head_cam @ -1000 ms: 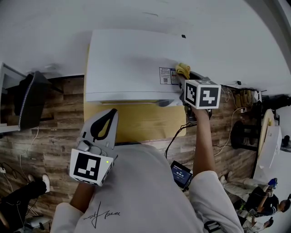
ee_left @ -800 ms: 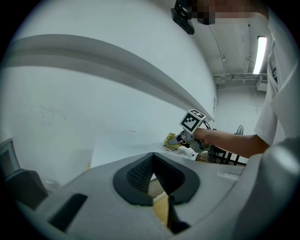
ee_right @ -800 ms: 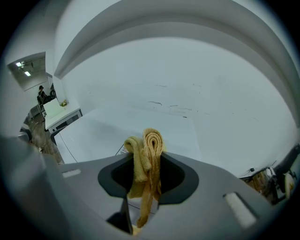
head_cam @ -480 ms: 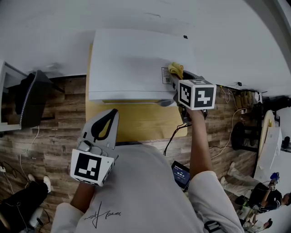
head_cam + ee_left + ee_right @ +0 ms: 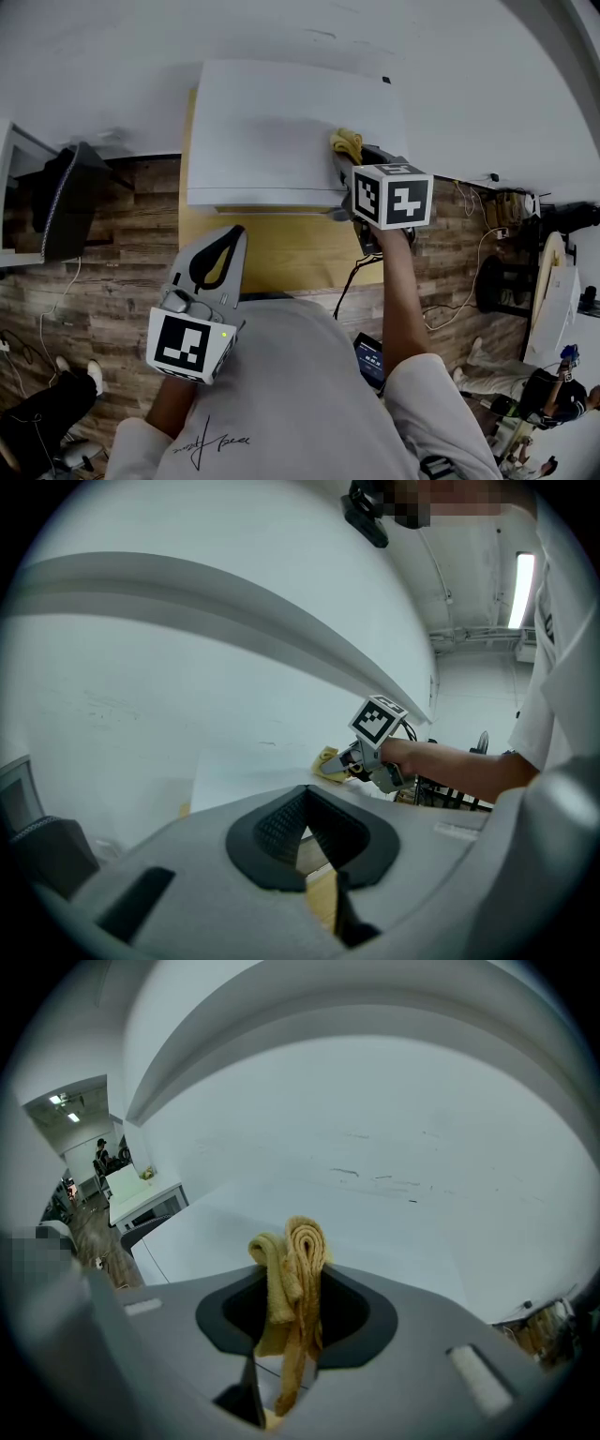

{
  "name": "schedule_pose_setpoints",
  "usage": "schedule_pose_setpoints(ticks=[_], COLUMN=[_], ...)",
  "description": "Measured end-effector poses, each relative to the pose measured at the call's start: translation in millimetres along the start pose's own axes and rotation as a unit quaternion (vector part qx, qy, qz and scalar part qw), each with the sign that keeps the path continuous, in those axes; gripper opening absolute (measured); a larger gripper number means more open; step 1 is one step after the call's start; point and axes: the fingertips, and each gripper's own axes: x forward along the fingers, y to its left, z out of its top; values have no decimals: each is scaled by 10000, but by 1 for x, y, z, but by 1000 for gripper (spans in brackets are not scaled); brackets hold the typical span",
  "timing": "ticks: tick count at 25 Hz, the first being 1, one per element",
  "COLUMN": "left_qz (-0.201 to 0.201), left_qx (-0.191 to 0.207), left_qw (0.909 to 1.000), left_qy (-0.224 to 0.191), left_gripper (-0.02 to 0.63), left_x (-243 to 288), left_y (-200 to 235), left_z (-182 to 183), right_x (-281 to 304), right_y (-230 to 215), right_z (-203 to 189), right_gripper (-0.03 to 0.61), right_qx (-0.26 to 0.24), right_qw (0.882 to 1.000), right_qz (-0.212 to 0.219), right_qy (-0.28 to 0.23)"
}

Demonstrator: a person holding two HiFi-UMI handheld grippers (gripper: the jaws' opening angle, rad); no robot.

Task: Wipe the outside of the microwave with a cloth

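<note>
right gripper (image 5: 342, 161) jaws clamped on yellow cloth (image 5: 346, 142) | cloth touching top of white microwave (image 5: 262, 131), right side | left gripper (image 5: 217, 255) jaws together, empty, near bench (image 5: 291, 251) front edge

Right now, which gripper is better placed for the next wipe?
Right: the right gripper is shut on the yellow cloth over the microwave top; the left gripper is shut, empty, held back.

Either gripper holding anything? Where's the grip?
Right gripper holds the cloth, pinched across its bunched folds, folded end poking past the tips. Left gripper is shut, empty.
</note>
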Motion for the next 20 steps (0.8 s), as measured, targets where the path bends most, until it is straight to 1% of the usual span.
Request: schedule_pose_setpoints(ticks=[3, 13, 20], left_qz=[26, 131, 232], left_qx=[-48, -32, -119], left_qw=[10000, 9999, 9996], left_qy=[-46, -29, -63], left_gripper=[-9, -9, -9], left_x=[1, 0, -1], left_y=[1, 12, 17], left_z=[2, 2, 4], right_x=[5, 24, 35], right_y=[14, 64, 101], right_z=[4, 21, 30], right_gripper=[123, 123, 123], right_qx=[-48, -193, -403], right_qw=[9999, 9979, 9946], right_qz=[133, 611, 952], right_qy=[-23, -100, -95])
